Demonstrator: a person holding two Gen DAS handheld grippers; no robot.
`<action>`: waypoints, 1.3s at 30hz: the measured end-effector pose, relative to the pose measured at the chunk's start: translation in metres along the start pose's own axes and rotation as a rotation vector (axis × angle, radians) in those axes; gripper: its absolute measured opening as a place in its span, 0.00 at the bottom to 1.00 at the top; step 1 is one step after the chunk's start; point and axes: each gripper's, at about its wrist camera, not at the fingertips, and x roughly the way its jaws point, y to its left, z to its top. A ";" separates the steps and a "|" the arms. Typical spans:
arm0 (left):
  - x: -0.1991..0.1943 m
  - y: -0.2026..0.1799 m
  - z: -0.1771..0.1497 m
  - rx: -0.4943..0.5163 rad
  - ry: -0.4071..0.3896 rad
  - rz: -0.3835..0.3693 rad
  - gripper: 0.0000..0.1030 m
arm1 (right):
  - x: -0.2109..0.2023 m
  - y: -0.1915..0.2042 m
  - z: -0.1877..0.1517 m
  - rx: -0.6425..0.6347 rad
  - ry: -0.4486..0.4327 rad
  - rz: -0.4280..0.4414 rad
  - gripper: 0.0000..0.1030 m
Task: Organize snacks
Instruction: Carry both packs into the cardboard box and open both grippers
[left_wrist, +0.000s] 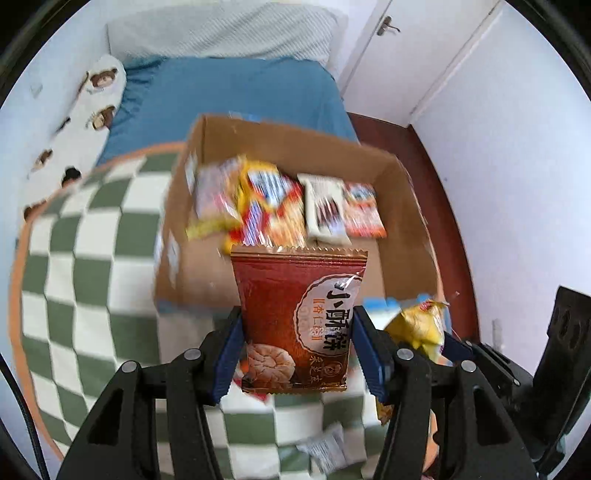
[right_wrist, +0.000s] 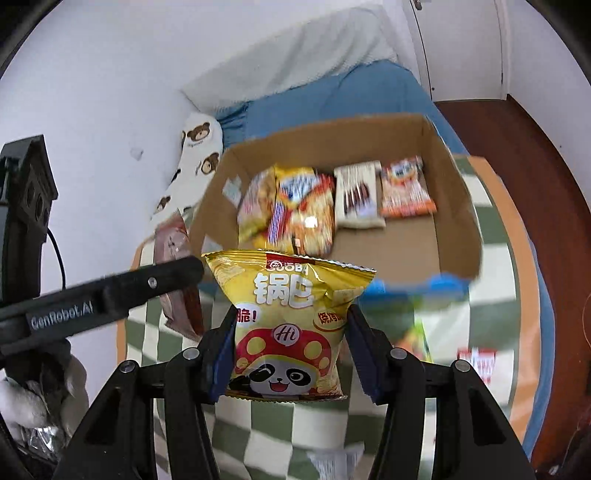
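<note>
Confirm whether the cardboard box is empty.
No: the cardboard box already holds several snack packets along its far side, while its near floor is bare.

**Box on the mat, a packet raised before it on each side**

The cardboard box (left_wrist: 295, 155) sits on the mat (left_wrist: 92, 258), which lies on the bed (left_wrist: 229, 92). Snack packets (right_wrist: 295, 206) lie in a row against the box's far wall. Before the box, the left hand-held gripper (left_wrist: 295, 350) holds a biscuit packet (left_wrist: 295, 317); the right hand-held gripper (right_wrist: 291, 350) holds a crisp bag (right_wrist: 288, 325). A pillow (left_wrist: 221, 33) lies behind the box.
</note>
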 end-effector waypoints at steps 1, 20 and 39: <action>0.006 0.004 0.013 -0.005 0.014 0.003 0.53 | 0.004 0.000 0.008 0.001 -0.002 0.000 0.56; 0.134 0.071 0.070 -0.081 0.372 0.140 0.57 | 0.164 0.009 0.052 0.009 0.269 -0.044 0.81; 0.103 0.065 0.042 -0.110 0.221 0.130 0.62 | 0.105 -0.013 0.055 -0.002 0.174 -0.157 0.81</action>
